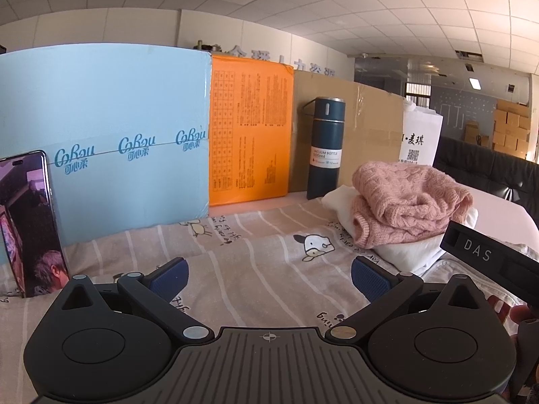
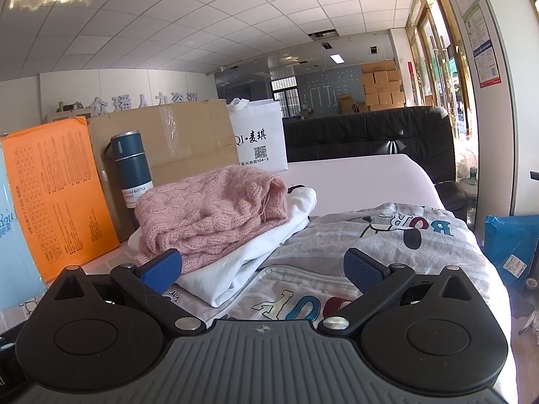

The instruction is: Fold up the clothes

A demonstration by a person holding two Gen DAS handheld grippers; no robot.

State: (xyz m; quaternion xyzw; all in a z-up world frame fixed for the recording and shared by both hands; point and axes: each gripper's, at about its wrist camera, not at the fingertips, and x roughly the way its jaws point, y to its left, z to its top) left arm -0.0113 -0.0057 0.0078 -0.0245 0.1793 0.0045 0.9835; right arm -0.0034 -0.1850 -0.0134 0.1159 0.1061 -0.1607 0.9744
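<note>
A folded pink knit sweater [image 1: 407, 198] lies on top of a folded white garment [image 1: 404, 252] at the right of the table; both also show in the right wrist view, the sweater [image 2: 209, 208] over the white garment [image 2: 256, 252]. A light grey striped printed garment [image 2: 387, 245] lies spread under and ahead of my right gripper. My left gripper [image 1: 267, 279] is open and empty above the cow-print cloth [image 1: 262, 262]. My right gripper [image 2: 262, 269] is open and empty just in front of the stack.
A dark teal vacuum bottle [image 1: 325, 148] stands behind the stack. A blue box [image 1: 107, 141], orange box [image 1: 249, 128], cardboard box [image 1: 363, 128] and white bag [image 1: 421, 134] line the back. A phone [image 1: 30, 225] leans at left. A black sofa [image 2: 370, 134] is beyond the table.
</note>
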